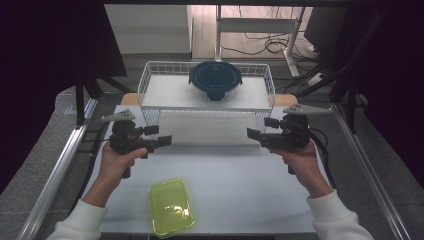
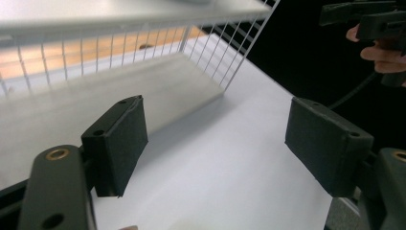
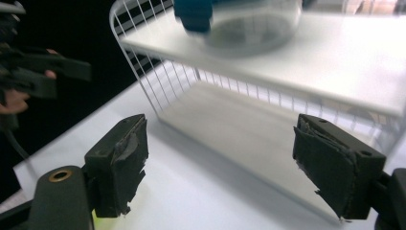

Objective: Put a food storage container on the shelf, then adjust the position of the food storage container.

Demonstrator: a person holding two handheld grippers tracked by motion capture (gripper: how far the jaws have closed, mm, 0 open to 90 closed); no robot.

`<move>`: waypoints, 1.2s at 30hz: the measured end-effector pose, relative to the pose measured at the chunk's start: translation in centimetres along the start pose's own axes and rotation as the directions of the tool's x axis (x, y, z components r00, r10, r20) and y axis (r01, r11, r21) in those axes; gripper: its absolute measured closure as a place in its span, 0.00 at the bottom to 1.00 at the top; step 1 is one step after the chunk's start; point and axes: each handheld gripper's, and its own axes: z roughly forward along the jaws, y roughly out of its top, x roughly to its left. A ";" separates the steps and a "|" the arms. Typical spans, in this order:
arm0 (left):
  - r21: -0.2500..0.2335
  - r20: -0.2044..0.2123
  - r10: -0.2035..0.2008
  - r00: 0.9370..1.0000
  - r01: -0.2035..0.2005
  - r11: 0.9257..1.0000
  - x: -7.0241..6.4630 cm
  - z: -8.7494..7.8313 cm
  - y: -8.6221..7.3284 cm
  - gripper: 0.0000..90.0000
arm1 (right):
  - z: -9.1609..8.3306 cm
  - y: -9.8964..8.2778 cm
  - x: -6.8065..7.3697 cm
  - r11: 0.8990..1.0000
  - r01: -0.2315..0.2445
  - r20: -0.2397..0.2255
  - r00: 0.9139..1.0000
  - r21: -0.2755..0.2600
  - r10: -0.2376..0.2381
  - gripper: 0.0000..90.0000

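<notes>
A round glass bowl with a dark blue lid [image 1: 215, 80] stands on top of a white wire shelf rack [image 1: 146, 80] at the back of the white table [image 1: 240, 175]. A yellow-green plastic box [image 1: 170, 207] lies near the front edge. My left gripper [image 1: 159, 136] hovers left of the rack's front, open and holding nothing. My right gripper [image 1: 260, 128] faces it from the right, also open and holding nothing. The left gripper view has its gripper [image 2: 222, 139] over bare table beside the rack [image 2: 230, 52]. The right gripper [image 3: 220, 163] points under the rack [image 3: 143, 81], with the bowl [image 3: 249, 24] above.
Metal rails run along both table sides. Dark curtains hang left and right. Behind the rack are a white desk frame and loose cables on the floor. The other hand's gripper [image 2: 364, 19] appears far off, as does the left one [image 3: 43, 72].
</notes>
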 end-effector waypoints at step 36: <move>0.238 -0.103 0.065 0.993 -0.039 0.971 -3.0 -3.4 -9.2 0.62 | -0.6 -10.9 0.4 0.985 -0.004 0.068 0.998 0.171 -0.008 0.21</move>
